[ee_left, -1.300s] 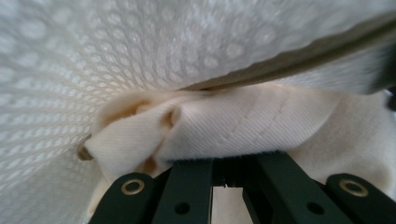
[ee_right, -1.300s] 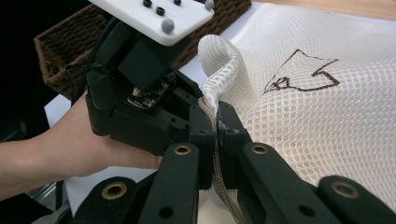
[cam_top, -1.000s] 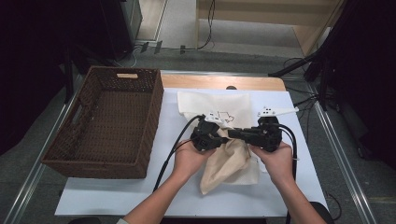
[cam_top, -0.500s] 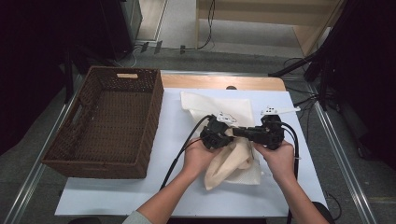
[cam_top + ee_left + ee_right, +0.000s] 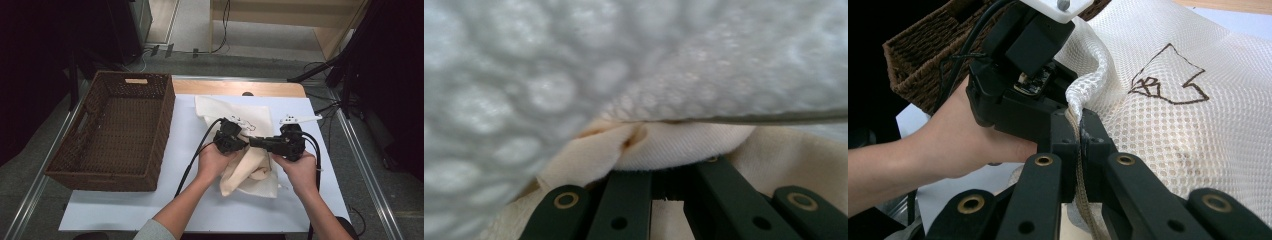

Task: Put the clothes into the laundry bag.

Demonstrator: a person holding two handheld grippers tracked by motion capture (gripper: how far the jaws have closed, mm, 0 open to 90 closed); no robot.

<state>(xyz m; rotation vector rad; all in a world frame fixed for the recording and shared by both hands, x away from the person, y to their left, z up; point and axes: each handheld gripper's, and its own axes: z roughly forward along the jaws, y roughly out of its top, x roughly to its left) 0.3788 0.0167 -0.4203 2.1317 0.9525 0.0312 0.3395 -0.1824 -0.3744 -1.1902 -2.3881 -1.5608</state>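
The white mesh bag [image 5: 227,112] lies on the white surface [image 5: 125,210], right of the wicker basket [image 5: 115,130], and a cream cloth [image 5: 245,167] is partly tucked into its near end, the rest bunched up towards the person. The bag carries a dark line drawing [image 5: 1168,75] on its upper face.

The right claw [image 5: 1081,131] is closed tight on the rim of the bag's opening; in the right gripper view the mesh edge is pinched between its two black jaws. The left claw [image 5: 659,172] is closed on a fold of the cream cloth, with the mesh arching over it, so it looks to be pushing the cloth into the mouth of the bag.

To do this well, I'd say the right claw should keep the rim lifted and taut so the opening stays wide, while the left claw drives the fold deep inside before letting go. Releasing too near the mouth would likely let the cloth slide back out.

Around them, the basket sits empty just left of the work, well within reach. The cables [image 5: 192,160] from both claws trail across the surface near the person's forearms and could snag the loose cloth. The two claws work very close together, so they risk knocking each other.
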